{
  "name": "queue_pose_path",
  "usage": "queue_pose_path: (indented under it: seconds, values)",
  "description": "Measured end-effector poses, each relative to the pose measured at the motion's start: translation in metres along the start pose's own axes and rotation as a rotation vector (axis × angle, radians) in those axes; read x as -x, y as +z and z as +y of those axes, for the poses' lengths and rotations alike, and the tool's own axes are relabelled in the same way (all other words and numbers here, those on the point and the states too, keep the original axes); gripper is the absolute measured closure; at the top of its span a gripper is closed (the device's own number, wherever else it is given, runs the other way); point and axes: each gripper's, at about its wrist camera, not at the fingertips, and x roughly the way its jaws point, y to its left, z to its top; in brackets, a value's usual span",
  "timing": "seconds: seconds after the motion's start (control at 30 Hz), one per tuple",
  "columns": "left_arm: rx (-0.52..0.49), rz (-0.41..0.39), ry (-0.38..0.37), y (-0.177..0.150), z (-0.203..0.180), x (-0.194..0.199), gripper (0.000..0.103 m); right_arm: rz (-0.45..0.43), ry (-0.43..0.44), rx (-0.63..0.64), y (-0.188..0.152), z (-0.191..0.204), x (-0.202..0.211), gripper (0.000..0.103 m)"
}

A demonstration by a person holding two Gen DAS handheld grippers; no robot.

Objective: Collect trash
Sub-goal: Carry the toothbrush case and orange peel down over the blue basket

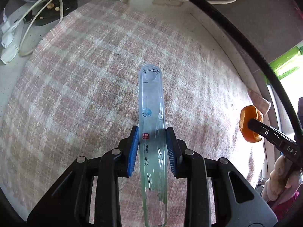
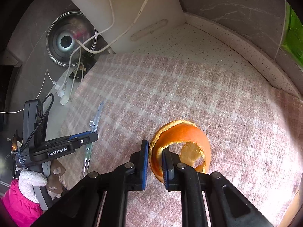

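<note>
My left gripper [image 1: 152, 132] is shut on a long clear plastic package [image 1: 151, 98] with printed characters. The package stands up between the blue pads, above the pink checked cloth [image 1: 85, 75]. My right gripper [image 2: 154, 147] is shut on the rim of a curled orange peel [image 2: 185, 132], held just over the cloth. The peel [image 1: 248, 117] and the right gripper's tip [image 1: 251, 124] show at the right edge of the left wrist view. In the right wrist view the left gripper [image 2: 90, 138] is at the left, with the package [image 2: 96, 117] edge-on.
White cables [image 1: 28, 34] and plugs lie at the cloth's far left beside a black tray [image 1: 55, 9] with scraps. A glass lid [image 2: 72, 37] and a white board [image 2: 123, 9] lean on the grey wall. A gloved hand [image 2: 30, 185] with a pink sleeve holds the left gripper.
</note>
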Motion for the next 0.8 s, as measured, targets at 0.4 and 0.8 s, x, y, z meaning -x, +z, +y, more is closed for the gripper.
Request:
queue_pose_path:
  seconds: [0.4, 0.8]
  values:
    - [-0.107, -0.066, -0.035, -0.052, 0.0, 0.05, 0.075, -0.051, 0.074, -0.055, -0.044, 0.04, 0.023, 0.092]
    - [-0.222, -0.039, -0.073, -0.114, 0.039, 0.084, 0.075, -0.113, 0.066, -0.119, -0.119, 0.105, 0.042, 0.092]
